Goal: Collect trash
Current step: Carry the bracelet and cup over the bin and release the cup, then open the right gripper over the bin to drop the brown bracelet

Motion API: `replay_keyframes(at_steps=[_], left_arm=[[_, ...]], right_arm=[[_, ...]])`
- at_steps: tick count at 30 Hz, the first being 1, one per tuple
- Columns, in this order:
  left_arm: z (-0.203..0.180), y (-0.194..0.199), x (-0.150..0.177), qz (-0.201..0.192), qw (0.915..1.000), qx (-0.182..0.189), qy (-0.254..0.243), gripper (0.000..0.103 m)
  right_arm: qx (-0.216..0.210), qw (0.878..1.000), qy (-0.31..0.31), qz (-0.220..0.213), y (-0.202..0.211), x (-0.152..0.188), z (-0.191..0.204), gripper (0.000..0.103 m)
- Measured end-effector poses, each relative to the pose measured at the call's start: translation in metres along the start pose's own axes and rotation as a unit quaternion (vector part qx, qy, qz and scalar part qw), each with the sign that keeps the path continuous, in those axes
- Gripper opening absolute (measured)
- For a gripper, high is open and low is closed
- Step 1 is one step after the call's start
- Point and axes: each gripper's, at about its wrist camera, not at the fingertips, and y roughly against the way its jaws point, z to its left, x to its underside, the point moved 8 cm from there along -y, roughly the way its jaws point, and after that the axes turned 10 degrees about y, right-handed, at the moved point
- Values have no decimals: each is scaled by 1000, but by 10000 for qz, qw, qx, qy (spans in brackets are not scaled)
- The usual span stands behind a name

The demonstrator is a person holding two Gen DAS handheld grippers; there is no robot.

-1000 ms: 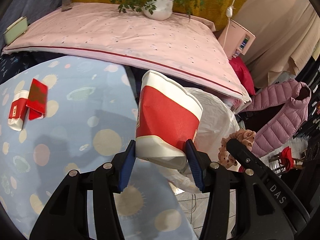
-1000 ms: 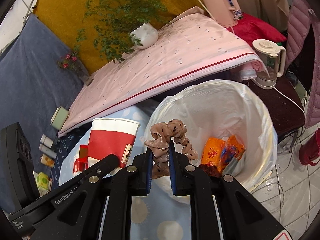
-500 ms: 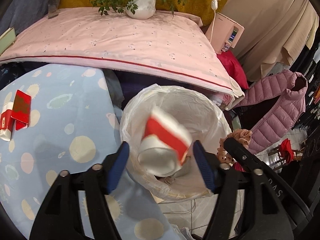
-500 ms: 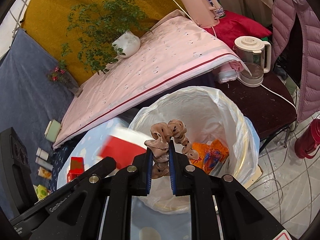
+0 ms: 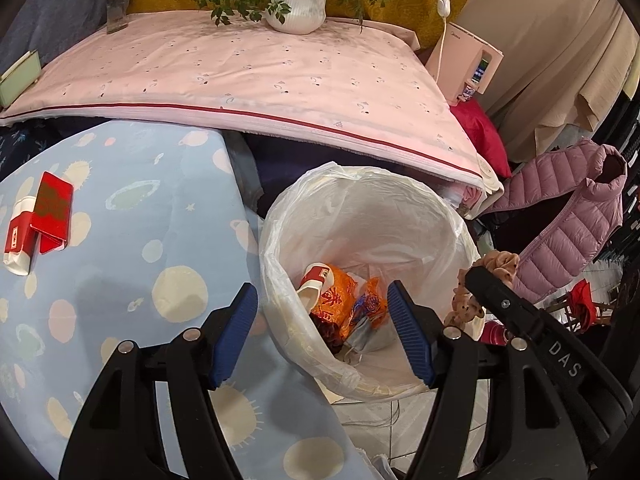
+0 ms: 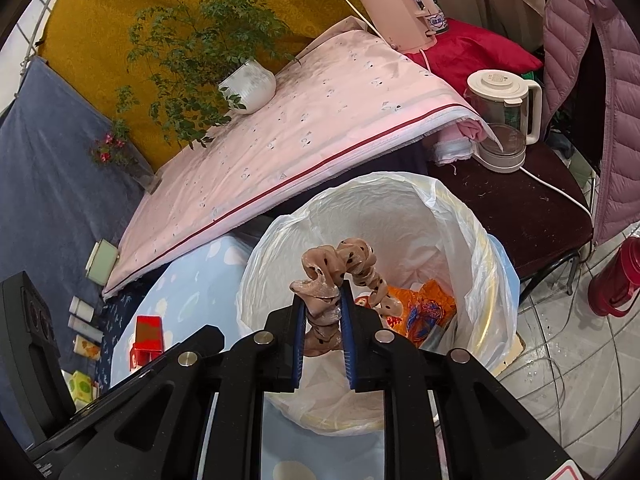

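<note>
Gaping wide and empty over the lined trash bin (image 5: pixel 280 236), left gripper (image 5: pixel 322 334), its red-and-white paper cup (image 5: pixel 316 280) now dropped inside beside orange wrappers (image 5: pixel 340 300), right gripper (image 6: pixel 323 322) clamping a tan scrunchie (image 6: pixel 340 268) above the rim, desk (image 5: pixel 120 240) edge touching the bin.

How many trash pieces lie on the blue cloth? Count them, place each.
2. A red packet near the left edge of the blue cloth, and a red-and-white box touching its left side. Part of the cloth is hidden; more may lie there.

left tool (image 5: pixel 322 332) open, cup (image 5: pixel 314 286) in bin (image 5: pixel 360 200)
</note>
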Motion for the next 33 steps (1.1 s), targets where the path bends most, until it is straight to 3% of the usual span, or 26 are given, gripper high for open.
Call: replay_keyframes(at_steps=[7, 9, 12, 33], left_arm=[[17, 4, -2, -56, 9999, -118, 92, 64], [24, 5, -3, -60, 9998, -146, 150, 64], [32, 7, -4, -86, 9996, -190, 205, 64], [67, 31, -8, -257, 9983, -212, 483, 64]], right_arm=[[35, 10000, 79, 19, -4, -1, 10, 22], [48, 9999, 111, 24, -5, -2, 15, 30], [59, 9998, 179, 53, -8, -2, 21, 34], [72, 9984, 515, 207, -10, 9, 56, 37]])
